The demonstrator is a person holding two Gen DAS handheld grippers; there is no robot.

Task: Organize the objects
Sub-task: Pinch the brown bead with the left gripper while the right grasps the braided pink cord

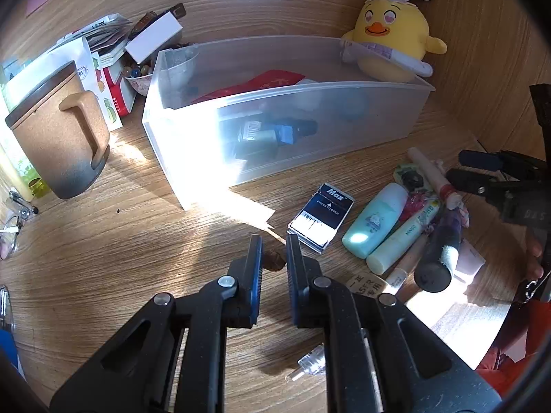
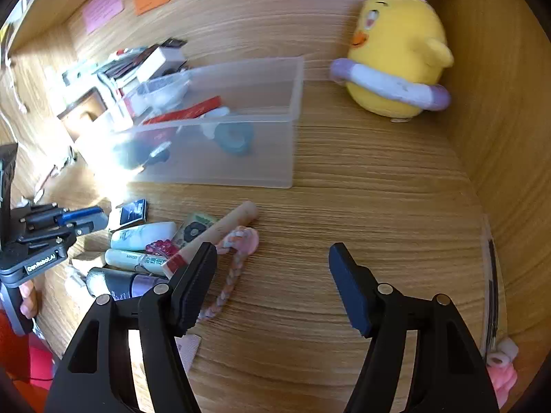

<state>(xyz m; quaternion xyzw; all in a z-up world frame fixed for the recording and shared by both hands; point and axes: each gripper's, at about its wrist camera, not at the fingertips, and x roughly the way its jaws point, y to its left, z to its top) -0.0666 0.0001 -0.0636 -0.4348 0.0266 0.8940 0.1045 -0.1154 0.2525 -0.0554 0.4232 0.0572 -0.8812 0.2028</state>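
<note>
The left gripper [image 1: 273, 251] is closed on a small brown object [image 1: 275, 261] on the desk [image 1: 137, 247]; the right gripper [image 2: 272, 258] stands half open, holding nothing.

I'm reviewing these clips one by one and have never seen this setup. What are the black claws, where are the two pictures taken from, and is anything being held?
No robot here: a person holds a two-finger gripper in each hand, each with a fisheye camera looking along its fingers. One picture is from the left gripper, the other from the right gripper.

On the wooden desk stand a clear plastic bin, a yellow chick plush and a brown mug, with a loose pile of small tubes and bottles and a staple box.

The left gripper is shut on a small brown object. The right gripper is open and empty.
</note>
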